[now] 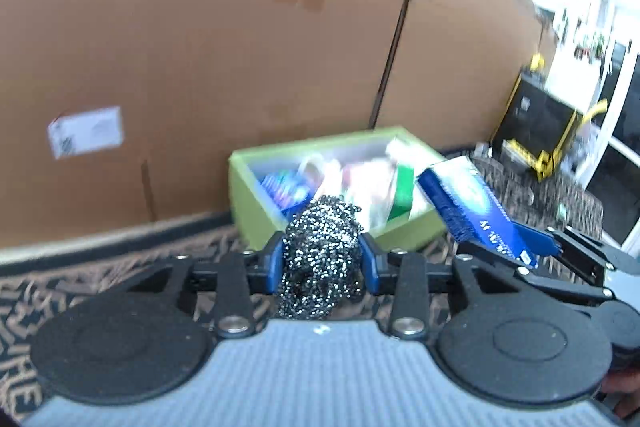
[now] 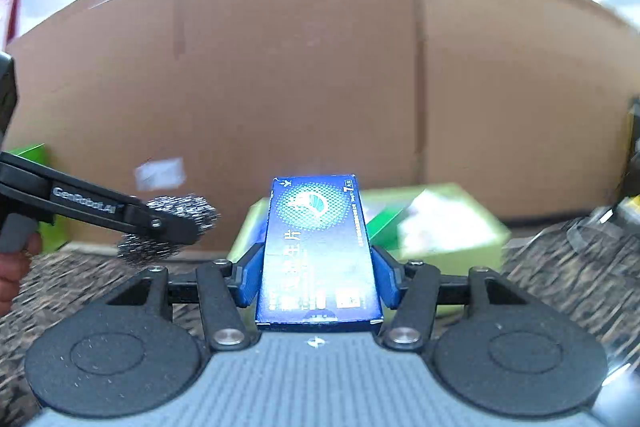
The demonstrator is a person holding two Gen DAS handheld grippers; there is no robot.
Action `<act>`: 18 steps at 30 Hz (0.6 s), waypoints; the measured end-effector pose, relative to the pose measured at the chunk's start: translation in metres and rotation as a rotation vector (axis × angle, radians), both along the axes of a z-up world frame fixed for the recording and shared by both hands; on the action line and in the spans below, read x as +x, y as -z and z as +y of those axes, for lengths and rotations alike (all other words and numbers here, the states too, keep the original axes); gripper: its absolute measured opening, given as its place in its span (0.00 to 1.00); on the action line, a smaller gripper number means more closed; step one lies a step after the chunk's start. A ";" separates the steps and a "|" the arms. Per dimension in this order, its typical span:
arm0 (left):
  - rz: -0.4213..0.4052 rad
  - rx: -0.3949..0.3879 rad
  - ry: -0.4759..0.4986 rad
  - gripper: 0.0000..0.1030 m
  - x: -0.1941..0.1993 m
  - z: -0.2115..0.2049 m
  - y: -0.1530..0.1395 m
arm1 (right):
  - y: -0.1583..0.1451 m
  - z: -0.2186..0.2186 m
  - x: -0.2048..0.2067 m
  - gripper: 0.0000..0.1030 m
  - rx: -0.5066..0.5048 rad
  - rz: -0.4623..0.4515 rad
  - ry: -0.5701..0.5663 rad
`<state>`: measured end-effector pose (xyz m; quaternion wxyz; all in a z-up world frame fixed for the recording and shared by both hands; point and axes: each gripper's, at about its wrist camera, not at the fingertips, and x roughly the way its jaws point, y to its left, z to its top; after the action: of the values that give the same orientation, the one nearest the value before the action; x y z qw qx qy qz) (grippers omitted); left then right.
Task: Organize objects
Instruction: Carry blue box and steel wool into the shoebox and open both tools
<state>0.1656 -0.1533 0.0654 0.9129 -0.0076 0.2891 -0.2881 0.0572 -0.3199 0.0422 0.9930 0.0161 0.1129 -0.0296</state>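
My left gripper [image 1: 323,259] is shut on a steel-wool scouring ball [image 1: 320,251], its blue pads pressing both sides. The ball bulges above and below the fingers. In the right wrist view the same gripper [image 2: 176,223] enters from the left with the scouring ball [image 2: 180,209] in it. My right gripper [image 2: 316,275] is shut on a flat blue box [image 2: 318,247] with white print, held lengthwise and pointing ahead. That blue box [image 1: 476,207] also shows at the right of the left wrist view. Beyond both stands a light green bin [image 1: 256,203] holding several packets.
A tall wall of cardboard boxes [image 1: 240,67] closes off the back, with a white label [image 1: 86,131] low on the left. The floor is a dark patterned carpet [image 1: 100,267]. A black and yellow case [image 1: 540,123] stands at the far right. A person's hand [image 2: 12,267] shows at the left edge.
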 end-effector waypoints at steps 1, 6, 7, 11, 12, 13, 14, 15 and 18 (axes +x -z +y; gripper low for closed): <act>-0.004 -0.008 -0.007 0.37 0.007 -0.010 -0.004 | -0.004 -0.007 0.006 0.59 -0.010 -0.008 0.026; 0.000 -0.036 -0.045 0.37 0.048 -0.056 -0.012 | -0.011 -0.046 0.052 0.59 -0.033 -0.016 0.111; -0.005 -0.038 -0.062 0.37 0.057 -0.064 -0.011 | -0.010 -0.053 0.060 0.59 -0.028 -0.011 0.111; 0.018 -0.031 -0.109 0.37 0.087 -0.086 0.002 | 0.001 -0.071 0.088 0.59 0.044 0.037 0.080; 0.026 -0.027 -0.120 0.37 0.091 -0.088 0.006 | 0.004 -0.073 0.093 0.59 0.058 0.043 0.070; 0.031 -0.024 -0.125 0.37 0.096 -0.091 0.009 | 0.007 -0.075 0.098 0.59 0.070 0.048 0.063; 0.035 -0.021 -0.128 0.37 0.099 -0.093 0.012 | 0.009 -0.076 0.103 0.59 0.077 0.052 0.056; 0.037 -0.017 -0.131 0.37 0.102 -0.095 0.015 | 0.011 -0.077 0.107 0.59 0.085 0.054 0.048; 0.033 -0.001 -0.141 0.40 0.107 -0.098 0.024 | 0.018 -0.077 0.124 0.59 0.108 0.072 0.009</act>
<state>0.2724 -0.2510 0.0416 0.9261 -0.0331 0.3027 -0.2228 0.1808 -0.3966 0.0239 0.9859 0.0690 0.1497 -0.0286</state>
